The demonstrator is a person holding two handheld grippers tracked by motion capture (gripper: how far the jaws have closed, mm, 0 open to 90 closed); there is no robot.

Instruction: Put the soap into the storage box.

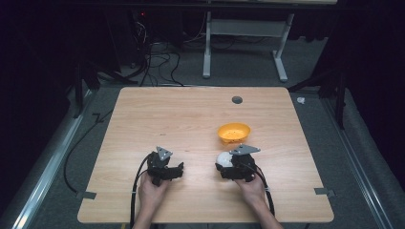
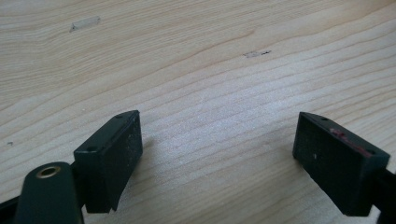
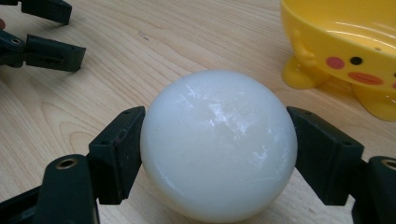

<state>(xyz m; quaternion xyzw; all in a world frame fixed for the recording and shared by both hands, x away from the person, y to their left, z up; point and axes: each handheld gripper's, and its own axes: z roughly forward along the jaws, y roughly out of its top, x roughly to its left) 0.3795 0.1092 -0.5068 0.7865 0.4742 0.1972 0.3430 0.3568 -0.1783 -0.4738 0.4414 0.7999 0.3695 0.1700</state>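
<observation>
White ball (image 3: pixel 218 145) being pinched between jaws of right gripper (image 3: pixel 217 154), just beside yellow bowl (image 3: pixel 348 51). Left gripper (image 2: pixel 218 156) being held spread, empty, well apart from bowl. Step judged: ball grasped; lift and transfer into bowl being called for next.

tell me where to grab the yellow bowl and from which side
Take the yellow bowl by its thin open rim, one jaw inside and one outside, on the near edge facing the right hand-held gripper. Its rounded wall looks too wide to span, and that gripper is already shut on the white ball.
</observation>
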